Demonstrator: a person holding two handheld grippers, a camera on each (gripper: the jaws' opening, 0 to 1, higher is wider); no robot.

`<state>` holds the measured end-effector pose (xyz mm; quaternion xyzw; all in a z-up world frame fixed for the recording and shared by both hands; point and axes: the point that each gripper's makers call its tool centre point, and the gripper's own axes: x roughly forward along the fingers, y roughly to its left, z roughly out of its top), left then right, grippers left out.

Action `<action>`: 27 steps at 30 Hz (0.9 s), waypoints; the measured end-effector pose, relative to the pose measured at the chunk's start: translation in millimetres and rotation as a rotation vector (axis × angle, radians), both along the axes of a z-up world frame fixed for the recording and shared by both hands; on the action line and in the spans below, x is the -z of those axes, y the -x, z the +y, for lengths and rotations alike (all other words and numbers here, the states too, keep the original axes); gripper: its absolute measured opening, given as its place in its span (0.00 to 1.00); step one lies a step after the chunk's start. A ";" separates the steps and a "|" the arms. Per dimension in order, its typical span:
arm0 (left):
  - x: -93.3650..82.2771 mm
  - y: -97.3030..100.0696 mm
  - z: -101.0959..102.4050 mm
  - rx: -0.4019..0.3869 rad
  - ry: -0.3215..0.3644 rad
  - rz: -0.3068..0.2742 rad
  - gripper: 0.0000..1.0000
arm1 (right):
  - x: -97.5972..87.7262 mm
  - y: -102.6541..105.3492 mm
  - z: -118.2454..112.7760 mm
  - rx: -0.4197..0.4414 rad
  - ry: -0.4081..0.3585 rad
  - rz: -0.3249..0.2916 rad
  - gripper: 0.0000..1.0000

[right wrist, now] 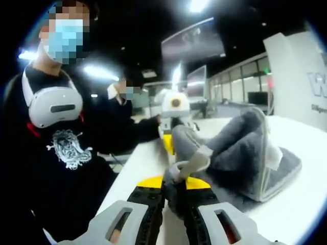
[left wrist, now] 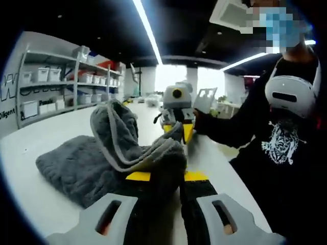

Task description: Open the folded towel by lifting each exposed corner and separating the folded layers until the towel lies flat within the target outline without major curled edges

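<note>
Both claws hold the thick grey towel (left wrist: 102, 163) with pale edging, lifted off the white table (left wrist: 46, 138).
The left claw (left wrist: 166, 191) and right claw (right wrist: 176, 196) are each closed on an edge between their jaws; pulling unevenly could slip a corner out, and the layers beyond would fall folded.

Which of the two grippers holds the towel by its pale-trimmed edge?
The right gripper: its jaws pinch the pale trim of the grey towel. The left gripper clamps plain grey cloth.
</note>
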<state>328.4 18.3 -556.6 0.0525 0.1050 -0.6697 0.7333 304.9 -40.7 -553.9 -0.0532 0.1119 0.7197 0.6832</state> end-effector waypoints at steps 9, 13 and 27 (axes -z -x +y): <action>-3.2 3.4 1.0 0.006 0.015 0.008 0.22 | 1.2 3.9 0.0 -0.014 0.006 -0.002 0.08; -9.0 4.0 1.6 -0.003 0.041 0.000 0.24 | 0.0 3.9 -0.2 -0.013 0.001 -0.008 0.09; -14.6 10.9 2.0 0.019 0.056 -0.115 0.08 | 4.5 5.7 -1.4 -0.021 0.019 -0.057 0.04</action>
